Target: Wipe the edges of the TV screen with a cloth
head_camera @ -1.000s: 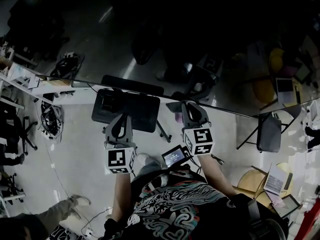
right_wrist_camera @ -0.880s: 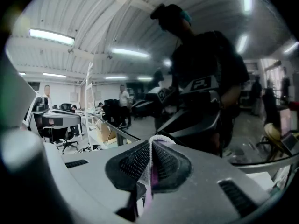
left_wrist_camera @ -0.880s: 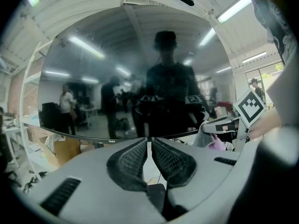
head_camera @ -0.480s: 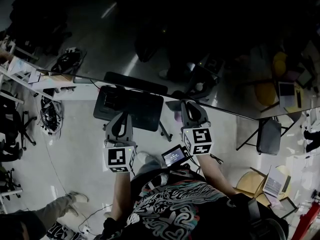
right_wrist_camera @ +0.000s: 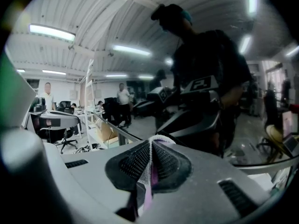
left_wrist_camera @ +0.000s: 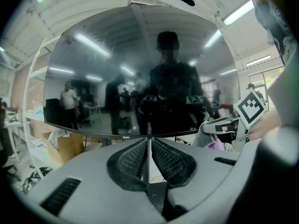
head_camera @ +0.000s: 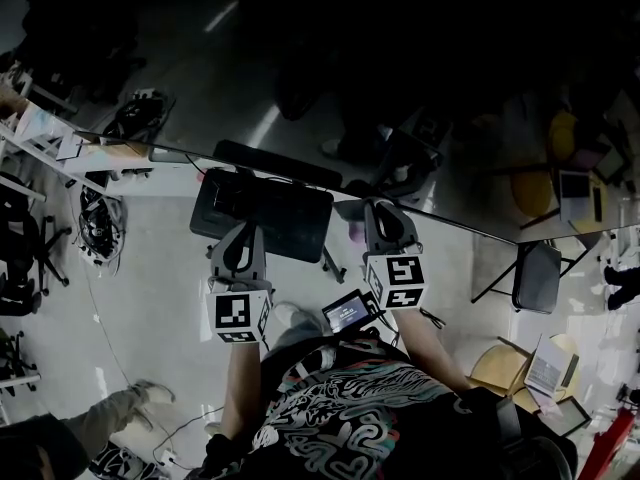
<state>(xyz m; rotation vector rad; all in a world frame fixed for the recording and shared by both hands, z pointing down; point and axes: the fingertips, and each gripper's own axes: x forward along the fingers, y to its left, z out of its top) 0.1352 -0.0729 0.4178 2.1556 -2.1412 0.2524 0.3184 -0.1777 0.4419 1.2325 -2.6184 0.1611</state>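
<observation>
Open-plan office: swivel chair, shelving, ceiling strip lights.

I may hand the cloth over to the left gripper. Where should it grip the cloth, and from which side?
Take the loose bunch of the cloth hanging under the right gripper, coming from below on its left. Those jaws are shut flat on it, with only a thin loop past the tips, so the slack below is probably the only free part.

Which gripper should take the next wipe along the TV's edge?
Right. The right gripper is shut on the cloth, and its tips are near the TV screen. The left gripper is shut on nothing, so it has nothing to wipe with.
</observation>
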